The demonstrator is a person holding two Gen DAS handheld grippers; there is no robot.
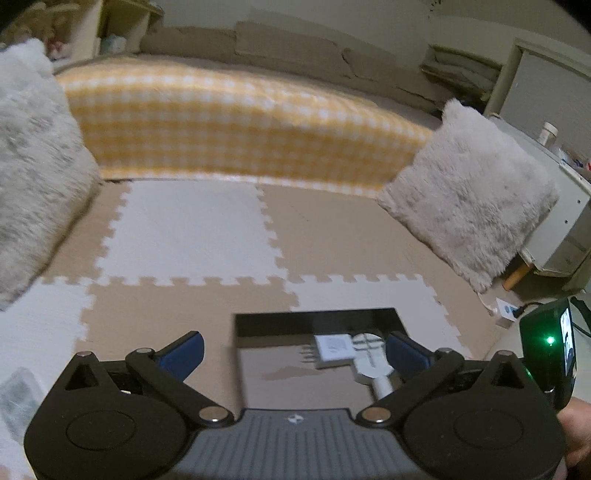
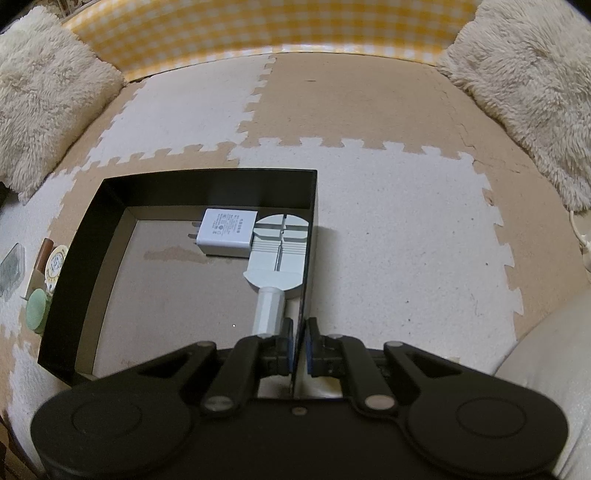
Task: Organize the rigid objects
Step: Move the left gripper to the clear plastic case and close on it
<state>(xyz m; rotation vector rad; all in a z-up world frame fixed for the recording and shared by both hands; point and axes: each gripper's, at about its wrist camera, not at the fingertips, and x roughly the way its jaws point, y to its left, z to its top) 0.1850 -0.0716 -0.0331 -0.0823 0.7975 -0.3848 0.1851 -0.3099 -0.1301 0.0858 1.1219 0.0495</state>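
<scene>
1. Down on the foam mat [image 2: 388, 229], a black box [image 2: 221, 184] sat at centre-left of the right wrist view, open at the top.
2. Inside it, toward the upper right corner, a white charger [image 2: 225, 236] lay flat, its prongs pointing left.
3. Touching the charger's right side lay a white tool [image 2: 279, 254] with a round slotted head and a handle running down toward the bottom of the frame.
4. The right gripper [image 2: 300, 343] at bottom centre had its blue pads pinched tight on the box's thin right wall.
5. The left gripper [image 1: 295, 354], at the bottom of the left wrist view, stood spread wide with nothing between its fingers [image 1: 184, 350]; the box [image 1: 317, 321] with the charger [image 1: 334, 347] and tool [image 1: 369, 354] showed beyond it.
6. Outside the box, at the left edge of the right wrist view, small items lay on the mat: a green disc [image 2: 37, 310], a round tin [image 2: 55, 266] and a clear packet [image 2: 11, 269].
7. Fluffy cushions [image 2: 535, 92] sat at the upper left and upper right, with a yellow checked cover [image 2: 277, 26] between them along the top.
</scene>
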